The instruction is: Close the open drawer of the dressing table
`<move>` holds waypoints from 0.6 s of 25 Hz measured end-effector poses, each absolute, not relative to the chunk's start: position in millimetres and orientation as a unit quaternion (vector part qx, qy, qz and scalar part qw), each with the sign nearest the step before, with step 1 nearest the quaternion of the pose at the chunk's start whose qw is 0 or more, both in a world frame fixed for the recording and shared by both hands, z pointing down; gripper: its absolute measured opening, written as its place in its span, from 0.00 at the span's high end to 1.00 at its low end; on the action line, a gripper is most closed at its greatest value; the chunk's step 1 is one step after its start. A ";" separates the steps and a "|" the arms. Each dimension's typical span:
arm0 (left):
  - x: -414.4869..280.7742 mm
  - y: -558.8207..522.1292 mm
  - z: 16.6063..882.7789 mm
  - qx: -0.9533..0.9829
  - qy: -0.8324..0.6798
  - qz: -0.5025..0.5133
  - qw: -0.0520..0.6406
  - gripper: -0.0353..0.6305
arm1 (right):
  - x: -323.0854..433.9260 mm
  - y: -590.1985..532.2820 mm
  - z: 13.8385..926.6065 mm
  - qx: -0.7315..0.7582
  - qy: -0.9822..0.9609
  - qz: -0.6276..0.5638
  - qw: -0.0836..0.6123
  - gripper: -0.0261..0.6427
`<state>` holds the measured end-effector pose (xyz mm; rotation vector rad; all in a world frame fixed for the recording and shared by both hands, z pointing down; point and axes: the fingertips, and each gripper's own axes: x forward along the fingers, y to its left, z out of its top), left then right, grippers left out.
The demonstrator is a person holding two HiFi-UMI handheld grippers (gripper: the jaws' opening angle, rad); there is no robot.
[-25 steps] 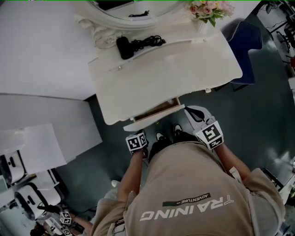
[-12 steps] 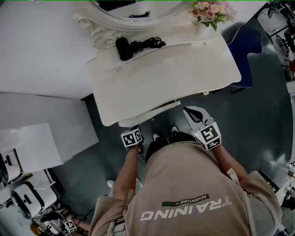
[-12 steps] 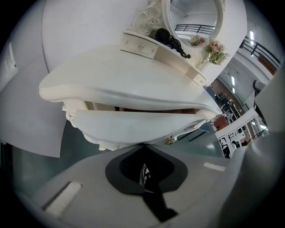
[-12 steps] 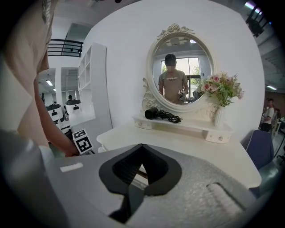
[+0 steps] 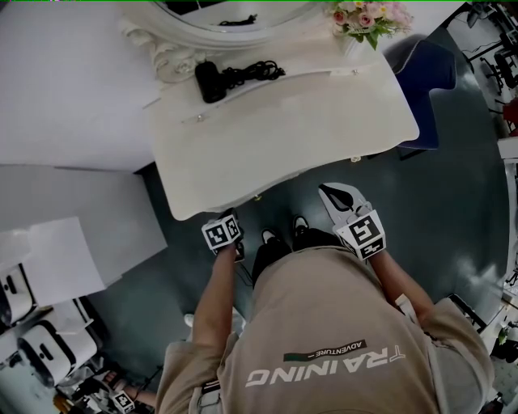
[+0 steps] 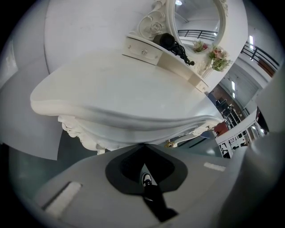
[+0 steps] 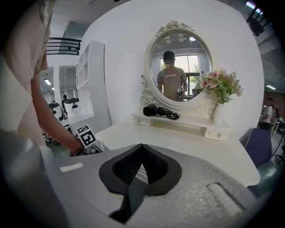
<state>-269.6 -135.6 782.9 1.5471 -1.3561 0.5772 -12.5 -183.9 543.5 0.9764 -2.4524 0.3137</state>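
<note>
The white dressing table (image 5: 275, 121) fills the upper middle of the head view. No drawer sticks out past its front edge; in the left gripper view the drawer front (image 6: 147, 133) lies flush under the tabletop (image 6: 124, 89), with a brass knob (image 6: 169, 144) to the right. My left gripper (image 5: 227, 222) is shut, empty, its tips (image 6: 142, 144) right at the drawer front. Held to the right, away from the table, my right gripper (image 5: 332, 194) is shut and empty, its tips (image 7: 141, 144) pointing over the tabletop (image 7: 178, 142).
A black hair dryer with its cord (image 5: 212, 81) lies on the rear shelf below the oval mirror (image 5: 235, 12). Flowers (image 5: 368, 16) stand at the back right. A blue chair (image 5: 421, 81) is right of the table, white panels (image 5: 65, 259) left. The person's shoes (image 5: 271, 238) are below.
The open drawer has slid in under the tabletop as my left gripper pushed forward against it. The right gripper has barely moved.
</note>
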 end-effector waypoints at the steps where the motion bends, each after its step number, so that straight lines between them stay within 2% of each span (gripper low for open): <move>1: -270.1 -137.1 783.0 0.634 -0.557 0.235 0.482 0.92 | -13.4 -184.7 543.2 0.356 -0.896 0.115 0.239 0.96; 15: -272.1 -143.8 782.3 0.634 -0.572 0.204 0.479 0.92 | -11.1 -174.4 543.6 0.353 -0.897 0.112 0.240 0.96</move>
